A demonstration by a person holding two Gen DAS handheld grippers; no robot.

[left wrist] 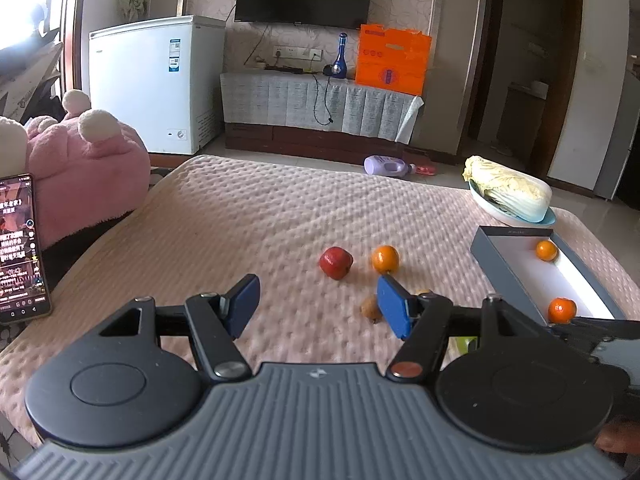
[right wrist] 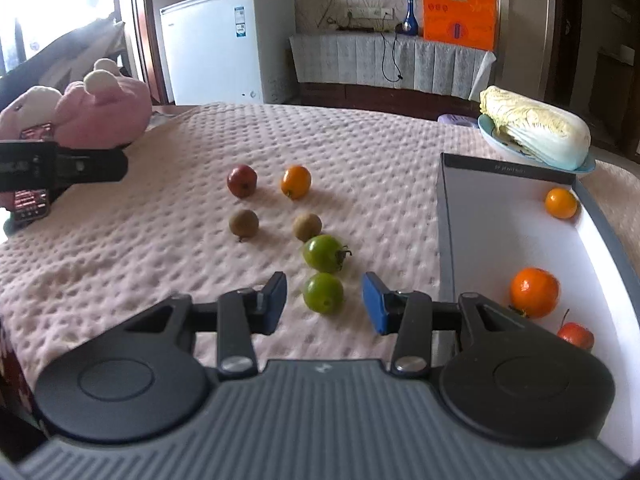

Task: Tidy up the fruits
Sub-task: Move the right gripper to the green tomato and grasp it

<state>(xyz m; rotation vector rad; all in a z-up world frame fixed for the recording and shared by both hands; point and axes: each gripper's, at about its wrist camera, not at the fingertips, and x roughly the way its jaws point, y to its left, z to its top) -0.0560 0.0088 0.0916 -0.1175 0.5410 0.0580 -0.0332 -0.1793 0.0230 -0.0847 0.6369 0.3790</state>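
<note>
- Right gripper [right wrist: 324, 302] hangs unclenched around the nearer green tomato [right wrist: 323, 293], pads clear of it.
- Left gripper [left wrist: 318, 306] is spread wide, empty, over bare pink quilt [left wrist: 240, 216].
- Its right finger half hides a brown fruit [left wrist: 369, 309].
- Grey box [right wrist: 447, 240] holds two oranges by its far wall; a red fruit [right wrist: 576, 334] is cut off behind the gripper body.

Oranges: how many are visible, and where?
3. Two lie in the box: far orange and near orange. One loose orange lies on the blanket, right of the red fruit.

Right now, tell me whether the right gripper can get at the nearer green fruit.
Probably yes. The right gripper is open, the nearer green fruit sits just ahead between its fingertips, and nothing blocks it; the other green fruit lies behind.
</note>
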